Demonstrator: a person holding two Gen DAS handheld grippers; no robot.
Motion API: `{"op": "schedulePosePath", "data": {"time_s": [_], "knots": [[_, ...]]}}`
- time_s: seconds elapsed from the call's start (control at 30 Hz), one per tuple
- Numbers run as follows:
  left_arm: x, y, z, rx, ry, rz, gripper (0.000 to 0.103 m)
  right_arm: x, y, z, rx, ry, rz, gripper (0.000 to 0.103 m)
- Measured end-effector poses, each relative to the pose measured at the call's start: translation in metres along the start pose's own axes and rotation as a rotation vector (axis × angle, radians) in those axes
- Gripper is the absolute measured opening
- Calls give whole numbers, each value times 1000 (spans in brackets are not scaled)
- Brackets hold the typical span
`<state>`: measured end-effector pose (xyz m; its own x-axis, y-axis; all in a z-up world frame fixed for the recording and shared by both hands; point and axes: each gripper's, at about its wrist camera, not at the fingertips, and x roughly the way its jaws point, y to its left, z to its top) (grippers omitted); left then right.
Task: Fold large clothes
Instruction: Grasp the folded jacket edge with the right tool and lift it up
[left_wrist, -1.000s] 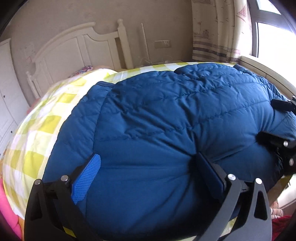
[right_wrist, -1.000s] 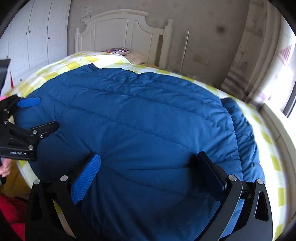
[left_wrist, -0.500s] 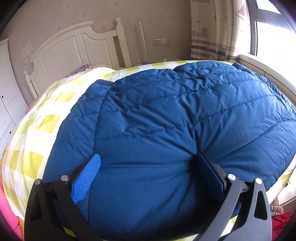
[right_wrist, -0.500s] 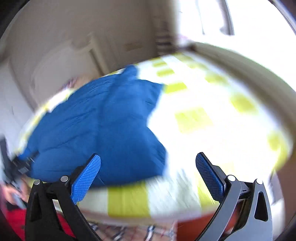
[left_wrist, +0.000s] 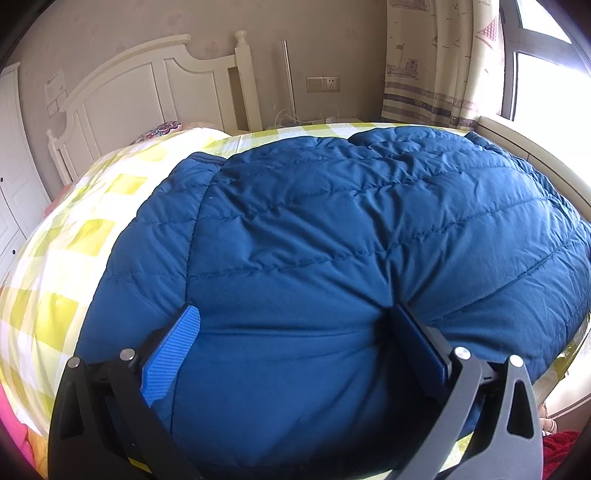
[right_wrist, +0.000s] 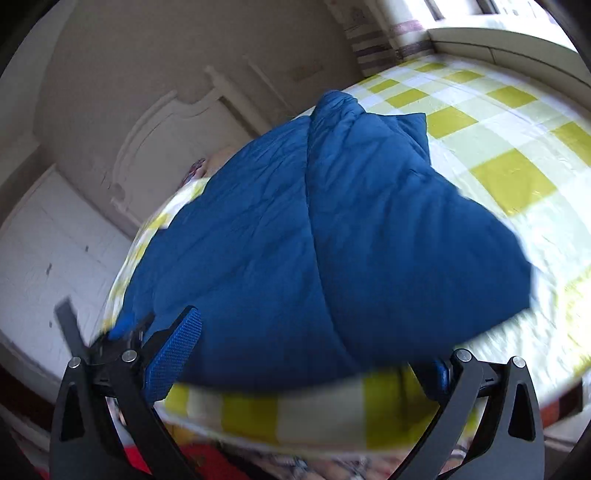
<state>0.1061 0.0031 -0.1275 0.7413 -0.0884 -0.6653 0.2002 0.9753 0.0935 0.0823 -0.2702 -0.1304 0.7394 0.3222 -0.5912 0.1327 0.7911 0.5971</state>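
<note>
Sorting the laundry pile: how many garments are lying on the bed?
1: a blue padded coat spread across the checked bed sheet, near its foot. Others could be hidden beneath it.

Left gripper (left_wrist: 295, 339) spread wide over blue jacket (left_wrist: 351, 229) (seemingly pressing in)

White panelled headboard (left_wrist: 155, 92) upper left of left wrist view, against beige wall (left_wrist: 129, 33). Wall socket (left_wrist: 322, 84) top centre w/ cables below. Patterned curtain (left_wrist: 432, 62) & bright window (left_wrist: 546, 77) upper right. White wardrobe doors (left_wrist: 11, 184) far left edge. Bed w/ yellow-white check sheet (left_wrist: 74, 236). Daylight strong from right.
</note>
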Motion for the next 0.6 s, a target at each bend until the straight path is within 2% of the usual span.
{"op": "schedulePosePath", "data": {"time_s": [0.1,0.17,0.2,0.23,0.27,0.3,0.4,0.47,0.6], "knots": [[0,0,-1,5,-10,-9,101,22,3,20,84,-39,-26,99],[0,-1,-1,8,-14,-7,101,33,0,32,125,-72,13,98],[0,-2,-1,8,-15,-4,101,35,-2,36,131,-88,48,84],[0,-2,-1,8,-16,-1,101,36,-10,36,170,-106,91,74],[0,-2,-1,7,-17,4,101,35,-20,37,209,-120,128,52],[1,-3,0,8,-18,8,101,30,-31,35,244,-142,197,43],[2,-6,11,11,7,17,101,14,-42,35,248,-191,267,33],[1,-7,26,5,16,2,101,4,-40,34,226,-221,264,32],[-7,-13,77,-6,-57,34,100,-29,-32,43,159,-308,238,32]]}}
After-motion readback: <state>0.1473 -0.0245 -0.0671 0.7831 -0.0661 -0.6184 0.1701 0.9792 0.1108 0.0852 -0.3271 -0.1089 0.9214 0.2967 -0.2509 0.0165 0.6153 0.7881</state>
